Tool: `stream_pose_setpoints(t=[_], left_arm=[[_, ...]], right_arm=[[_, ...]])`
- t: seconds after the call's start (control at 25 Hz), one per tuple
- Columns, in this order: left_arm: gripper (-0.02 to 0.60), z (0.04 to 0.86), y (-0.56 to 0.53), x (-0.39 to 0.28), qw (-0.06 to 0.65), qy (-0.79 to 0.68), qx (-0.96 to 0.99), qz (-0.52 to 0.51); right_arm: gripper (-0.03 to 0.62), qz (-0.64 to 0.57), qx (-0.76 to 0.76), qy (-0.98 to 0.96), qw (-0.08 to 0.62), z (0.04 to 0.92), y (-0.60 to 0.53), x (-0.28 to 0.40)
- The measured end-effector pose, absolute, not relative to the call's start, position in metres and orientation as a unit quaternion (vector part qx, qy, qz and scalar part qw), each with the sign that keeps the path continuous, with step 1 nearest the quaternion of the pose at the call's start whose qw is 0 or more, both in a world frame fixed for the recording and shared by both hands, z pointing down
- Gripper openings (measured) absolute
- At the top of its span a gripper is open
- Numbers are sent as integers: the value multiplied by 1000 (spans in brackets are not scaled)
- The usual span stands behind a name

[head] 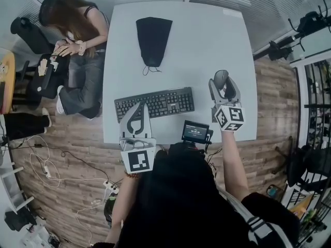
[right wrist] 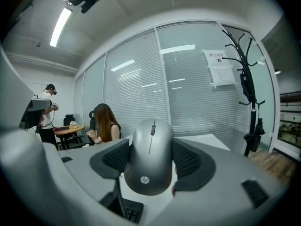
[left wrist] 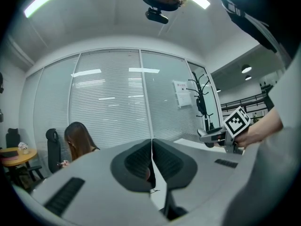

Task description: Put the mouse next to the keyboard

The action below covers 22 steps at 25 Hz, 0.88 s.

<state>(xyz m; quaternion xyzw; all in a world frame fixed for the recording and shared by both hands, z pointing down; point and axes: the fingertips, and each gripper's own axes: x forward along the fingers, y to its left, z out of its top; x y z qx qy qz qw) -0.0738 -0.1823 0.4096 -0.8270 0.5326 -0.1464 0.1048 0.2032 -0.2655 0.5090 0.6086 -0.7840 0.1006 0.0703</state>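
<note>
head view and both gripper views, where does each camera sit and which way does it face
Head view: on the person's head, looking steeply down at the table and keyboard; the right forearm, left tool and right tool show.
Left gripper view: on the left tool, looking level along shut jaws toward the blinds; the right hand shows.
Right gripper view: on the right tool, along jaws clamped on the mouse, facing the blinds.
Shared: both gripper views show the seated person.

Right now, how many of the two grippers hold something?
1. The right gripper is shut on the mouse, to the right of the keyboard; the left gripper is shut and empty.
</note>
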Motion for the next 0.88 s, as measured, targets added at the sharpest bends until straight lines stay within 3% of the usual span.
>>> stream_pose_setpoints(t=[0.88], left_arm=[[15, 421, -188, -59, 75, 524, -834, -152]], right_arm=[[288, 178, 578, -780, 161, 619, -270, 204]])
